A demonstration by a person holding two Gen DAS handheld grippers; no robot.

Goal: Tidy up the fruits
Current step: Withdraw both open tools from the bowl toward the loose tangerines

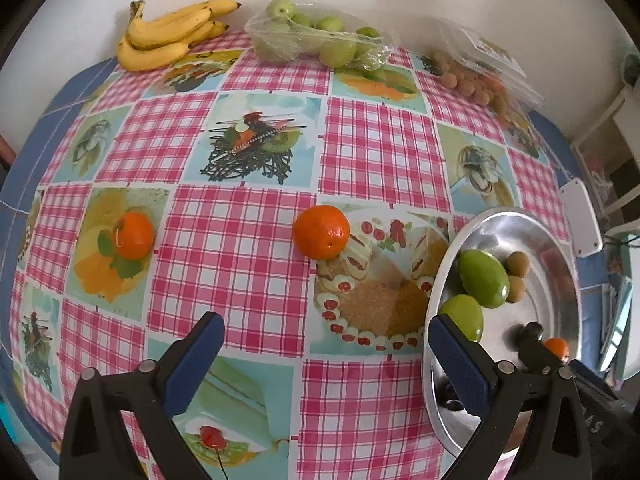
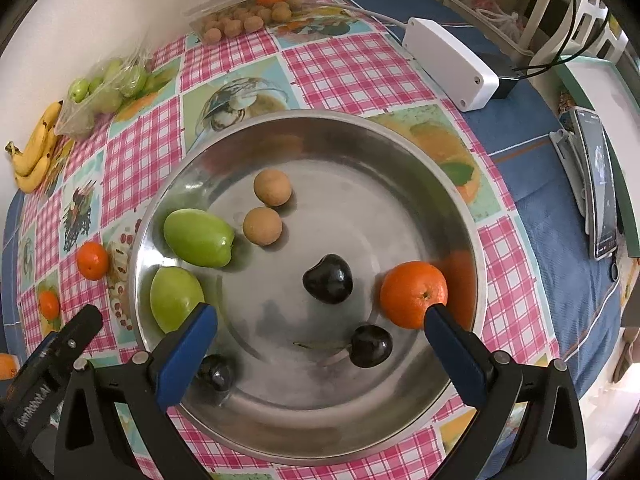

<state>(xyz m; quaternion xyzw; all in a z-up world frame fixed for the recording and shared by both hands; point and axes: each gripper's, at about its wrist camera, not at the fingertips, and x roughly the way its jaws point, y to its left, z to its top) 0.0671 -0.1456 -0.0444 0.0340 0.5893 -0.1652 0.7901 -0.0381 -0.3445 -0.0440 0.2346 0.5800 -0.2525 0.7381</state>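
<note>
A steel bowl sits under my right gripper, whose jaws stand wide open with nothing held. In the bowl lie two green fruits, two tan round fruits, dark cherries and an orange beside the right fingertip. My left gripper hangs open over the checked tablecloth, empty, with the bowl at its right finger. Two oranges rest on the cloth: one ahead of the left gripper, another farther left.
Along the wall lie bananas, a plastic bag of green fruits and a clear box of tan fruits. A white power box and a phone on a stand sit right of the bowl.
</note>
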